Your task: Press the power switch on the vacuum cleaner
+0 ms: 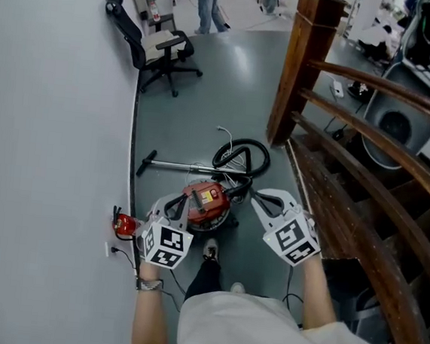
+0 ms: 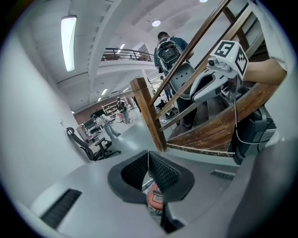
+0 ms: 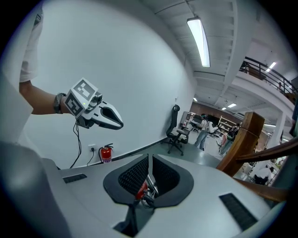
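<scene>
The red vacuum cleaner [image 1: 206, 201] lies on the grey floor, its black hose [image 1: 241, 156] looped behind it and its wand [image 1: 174, 166] stretched to the left. My left gripper [image 1: 168, 207] hangs above the vacuum's left side, apart from it, pads together and holding nothing. My right gripper [image 1: 263, 202] hovers above its right side, also shut and empty. In the left gripper view the left gripper [image 2: 149, 160] shows a bit of the vacuum [image 2: 156, 197] below its closed pads. The right gripper [image 3: 149, 163] likewise shows a red part of the vacuum [image 3: 141, 189].
A white wall runs along the left, with a red fire extinguisher [image 1: 124, 225] at its foot. A wooden stair post [image 1: 305, 63] and railings [image 1: 373, 175] rise on the right. A black office chair [image 1: 162, 53] stands farther back. People stand in the distance.
</scene>
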A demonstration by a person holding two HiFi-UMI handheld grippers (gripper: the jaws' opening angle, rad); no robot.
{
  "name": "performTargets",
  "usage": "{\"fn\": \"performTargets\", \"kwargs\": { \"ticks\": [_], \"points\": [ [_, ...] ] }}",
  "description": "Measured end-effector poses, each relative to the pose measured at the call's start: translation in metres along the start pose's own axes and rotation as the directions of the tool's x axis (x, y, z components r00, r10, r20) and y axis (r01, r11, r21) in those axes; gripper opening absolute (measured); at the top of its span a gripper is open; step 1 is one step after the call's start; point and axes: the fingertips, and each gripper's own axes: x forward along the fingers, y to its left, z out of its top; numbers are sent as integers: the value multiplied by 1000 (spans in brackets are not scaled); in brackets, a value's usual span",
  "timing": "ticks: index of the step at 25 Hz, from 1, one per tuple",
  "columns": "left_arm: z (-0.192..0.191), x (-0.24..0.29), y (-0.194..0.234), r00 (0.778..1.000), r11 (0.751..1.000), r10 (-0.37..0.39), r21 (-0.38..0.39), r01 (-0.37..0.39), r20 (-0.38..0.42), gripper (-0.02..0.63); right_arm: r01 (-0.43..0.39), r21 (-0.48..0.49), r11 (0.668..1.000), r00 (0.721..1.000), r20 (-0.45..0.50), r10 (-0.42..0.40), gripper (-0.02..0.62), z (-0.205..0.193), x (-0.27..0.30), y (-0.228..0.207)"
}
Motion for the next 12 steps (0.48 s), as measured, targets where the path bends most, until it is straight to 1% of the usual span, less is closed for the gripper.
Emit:
{"fn": "performTargets", "kwargs": {
  "ticks": [6,12],
  "points": [
    [9,-34,-13,1000,1000,30,-10,-30,3,-3,10,-38,999,999,41,-8,32,16,-33,14],
    [23,-65,-27,998,998,64,5,-64,17,-3,21,-68,997,998,65,-16,32,22,-64,24]
  ]
}}
